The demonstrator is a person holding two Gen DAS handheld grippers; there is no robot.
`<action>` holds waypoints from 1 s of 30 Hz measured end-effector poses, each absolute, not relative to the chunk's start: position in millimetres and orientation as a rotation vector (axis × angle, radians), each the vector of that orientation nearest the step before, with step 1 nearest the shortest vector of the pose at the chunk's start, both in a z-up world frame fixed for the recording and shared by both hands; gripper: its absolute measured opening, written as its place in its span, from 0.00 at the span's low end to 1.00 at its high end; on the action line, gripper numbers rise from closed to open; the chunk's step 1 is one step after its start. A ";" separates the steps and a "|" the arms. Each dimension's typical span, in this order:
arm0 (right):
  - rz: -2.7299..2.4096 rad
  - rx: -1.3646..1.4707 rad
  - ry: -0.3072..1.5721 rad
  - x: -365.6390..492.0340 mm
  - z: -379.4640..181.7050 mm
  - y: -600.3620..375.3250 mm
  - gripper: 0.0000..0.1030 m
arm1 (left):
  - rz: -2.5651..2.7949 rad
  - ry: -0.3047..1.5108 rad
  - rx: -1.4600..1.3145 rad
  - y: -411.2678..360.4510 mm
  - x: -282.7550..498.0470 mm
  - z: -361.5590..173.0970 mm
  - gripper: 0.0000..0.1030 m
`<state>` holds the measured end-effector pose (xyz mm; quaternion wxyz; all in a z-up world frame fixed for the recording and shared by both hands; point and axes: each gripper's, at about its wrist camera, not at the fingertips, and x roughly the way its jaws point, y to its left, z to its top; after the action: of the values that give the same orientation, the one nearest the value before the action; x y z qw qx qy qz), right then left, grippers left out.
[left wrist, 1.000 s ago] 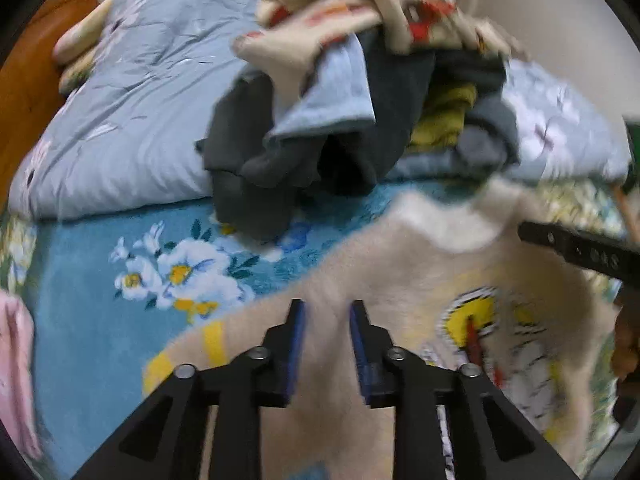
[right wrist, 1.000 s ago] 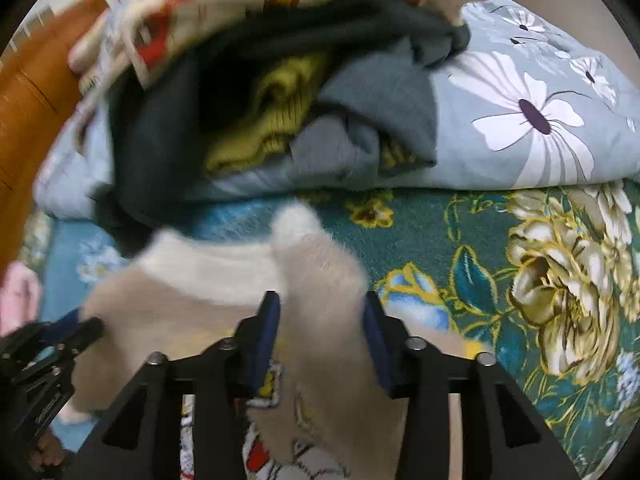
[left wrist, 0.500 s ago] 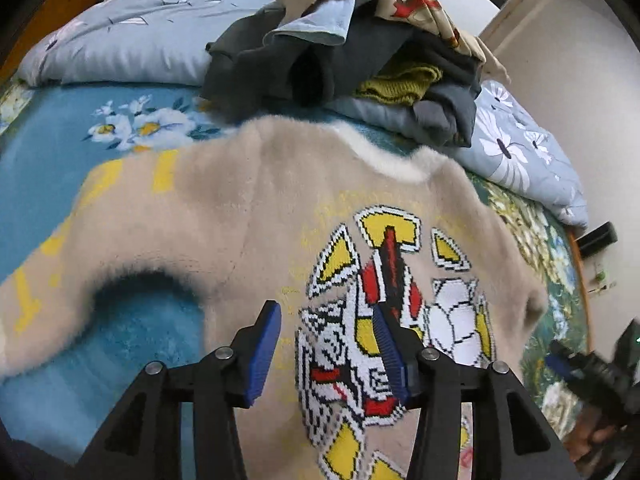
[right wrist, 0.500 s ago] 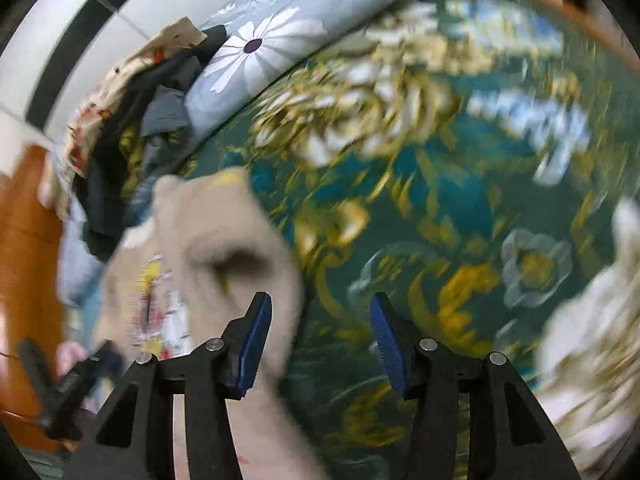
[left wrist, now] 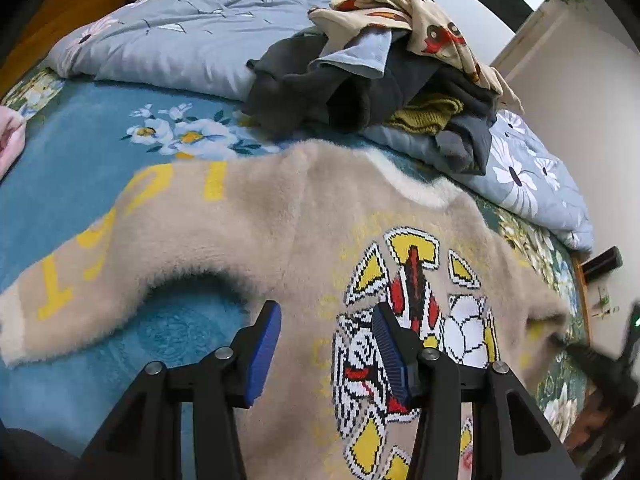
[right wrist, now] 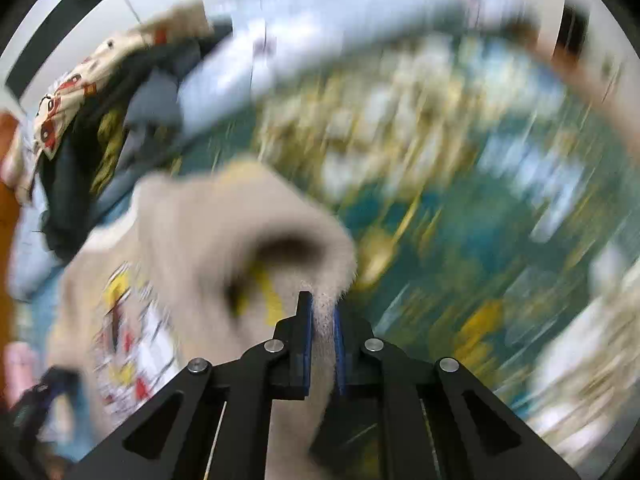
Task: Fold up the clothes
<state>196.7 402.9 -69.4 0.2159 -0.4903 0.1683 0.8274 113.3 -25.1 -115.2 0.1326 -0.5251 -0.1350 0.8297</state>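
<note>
A fuzzy beige sweater (left wrist: 288, 224) with a red, yellow and white graphic lies spread face up on the blue floral bedspread (left wrist: 80, 152). Its left sleeve with yellow letters stretches to the left. My left gripper (left wrist: 324, 344) is open and empty, hovering over the sweater's lower body. My right gripper (right wrist: 320, 320) is shut on the sweater's right sleeve (right wrist: 240, 220) and holds it lifted; this view is blurred by motion. The right gripper also shows at the far right of the left wrist view (left wrist: 592, 360).
A pile of unfolded clothes (left wrist: 380, 76), dark grey, light blue, mustard and cream print, sits behind the sweater on a grey-blue floral duvet (left wrist: 180, 32). A pink garment (left wrist: 10, 140) lies at the left edge. A wooden headboard stands far left.
My left gripper opened and came to hover over the spread sweater. My right gripper let go, swung right, then shut on the right sleeve and is moving it fast.
</note>
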 end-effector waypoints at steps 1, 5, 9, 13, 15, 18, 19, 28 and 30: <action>2.311 -1.290 0.328 194.4 -51.3 399.9 0.09 | 2.407 -0.395 -1.524 -25.4 113.0 -115.4 0.50; 2.383 -1.116 -0.110 181.5 -11.1 368.6 0.09 | 2.410 -0.426 -1.537 -29.8 110.7 -117.7 0.50; 2.437 -1.239 -0.371 183.0 -46.1 318.6 0.09 | 2.404 -0.440 -1.554 -31.4 110.0 -120.4 0.50; 2.407 -1.490 -0.317 196.3 -100.7 297.8 0.09 | 2.389 -0.427 -1.568 -30.1 110.4 -122.1 0.50; 2.398 -1.590 -0.235 204.5 -117.4 298.9 0.10 | 2.382 -0.424 -1.577 -29.0 110.4 -123.3 0.50; 2.437 -1.646 -0.070 221.3 -116.4 310.6 0.17 | 2.380 -0.423 -1.582 -28.4 110.5 -124.1 0.50; 2.465 -1.628 0.022 230.8 -109.1 319.8 0.22 | 2.381 -0.426 -1.581 -28.7 110.5 -123.9 0.50; 2.148 -1.250 0.859 324.2 -96.1 467.5 0.52 | 2.386 -0.397 -1.575 -23.1 110.2 -122.8 0.50; 2.073 -1.202 1.042 332.2 -111.3 483.2 0.52 | 2.390 -0.391 -1.579 -23.3 110.3 -122.7 0.50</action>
<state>332.2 483.2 -111.3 0.2612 -0.4442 0.3849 0.7658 110.3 -23.3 -122.7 0.1249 -0.5417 -0.1340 0.8203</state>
